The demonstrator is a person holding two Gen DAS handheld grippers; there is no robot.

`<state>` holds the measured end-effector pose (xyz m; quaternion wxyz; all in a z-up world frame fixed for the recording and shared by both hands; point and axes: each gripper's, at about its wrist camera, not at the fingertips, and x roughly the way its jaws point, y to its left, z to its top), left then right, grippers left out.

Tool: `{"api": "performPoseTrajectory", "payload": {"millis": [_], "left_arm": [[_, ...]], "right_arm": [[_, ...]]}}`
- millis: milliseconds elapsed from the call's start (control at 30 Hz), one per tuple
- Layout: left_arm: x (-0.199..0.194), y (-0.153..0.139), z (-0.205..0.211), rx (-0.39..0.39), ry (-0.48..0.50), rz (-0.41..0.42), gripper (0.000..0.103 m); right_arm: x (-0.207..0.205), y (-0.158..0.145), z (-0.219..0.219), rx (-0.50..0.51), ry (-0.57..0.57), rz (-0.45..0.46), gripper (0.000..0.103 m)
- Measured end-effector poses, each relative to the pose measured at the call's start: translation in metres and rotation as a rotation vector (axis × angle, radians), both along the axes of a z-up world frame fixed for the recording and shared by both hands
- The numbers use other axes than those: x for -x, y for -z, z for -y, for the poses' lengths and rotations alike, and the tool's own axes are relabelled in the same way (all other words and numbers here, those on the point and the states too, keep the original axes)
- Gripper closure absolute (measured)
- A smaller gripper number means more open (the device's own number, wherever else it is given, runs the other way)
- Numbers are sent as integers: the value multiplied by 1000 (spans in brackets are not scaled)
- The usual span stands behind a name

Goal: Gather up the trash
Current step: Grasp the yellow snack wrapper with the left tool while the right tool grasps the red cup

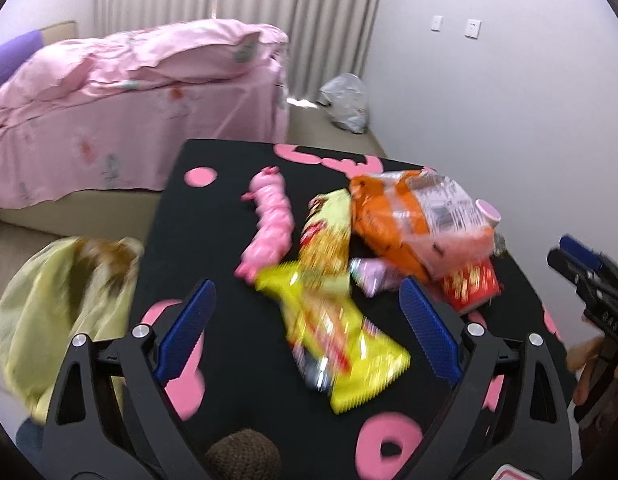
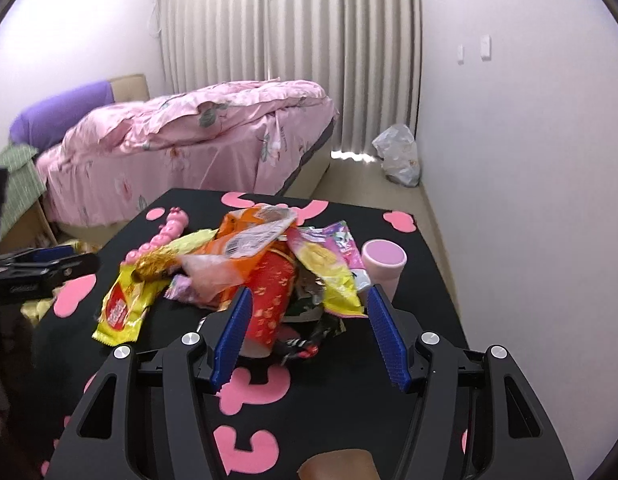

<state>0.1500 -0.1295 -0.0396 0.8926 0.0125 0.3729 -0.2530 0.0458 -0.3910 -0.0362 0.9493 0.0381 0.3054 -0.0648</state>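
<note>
In the left wrist view, the left gripper [image 1: 305,312] stood wide apart and held nothing, its blue pads on either side of a yellow wrapper [image 1: 341,344] that lay blurred in the lower middle of the frame. The trash was heaped on a black tabletop [image 1: 229,216] with pink shapes. Above the yellow wrapper lay a pale green packet [image 1: 329,224], and to its right an orange bag [image 1: 413,216] sat over a red cup [image 1: 471,284] tipped on its side. A pink toy [image 1: 269,224] lay to the left of the heap, and a pink cup [image 1: 489,212] showed at the heap's far right edge. A yellowish bag [image 1: 61,300] hung beside the tabletop at lower left. The right gripper [image 1: 585,276] came in at the right edge of the frame.

In the right wrist view, the right gripper [image 2: 309,320] was also wide and empty, low in the frame and pointed at the heap, with the red cup [image 2: 273,300] just by its left pad. The orange bag [image 2: 249,248] topped the pile, the yellow wrapper [image 2: 121,308] lay at the left, and the pink cup [image 2: 383,264] stood upright to the right. A pink bed [image 2: 189,148] filled the left background, and a clear plastic bag [image 2: 399,156] lay on the floor by the curtain [image 2: 289,20].
</note>
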Motion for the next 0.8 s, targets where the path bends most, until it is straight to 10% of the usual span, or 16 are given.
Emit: {"api": "performPoseTrajectory", "payload": {"millis": [367,800], "left_arm": [[-74,23,44,-43,57,-138,38],[-15,17,-12,13,-36,-121,39]], "right_arm": [[-27,28,21,18,11,-125,46],[-64,48,-35,-37,-172,-166,46]]}}
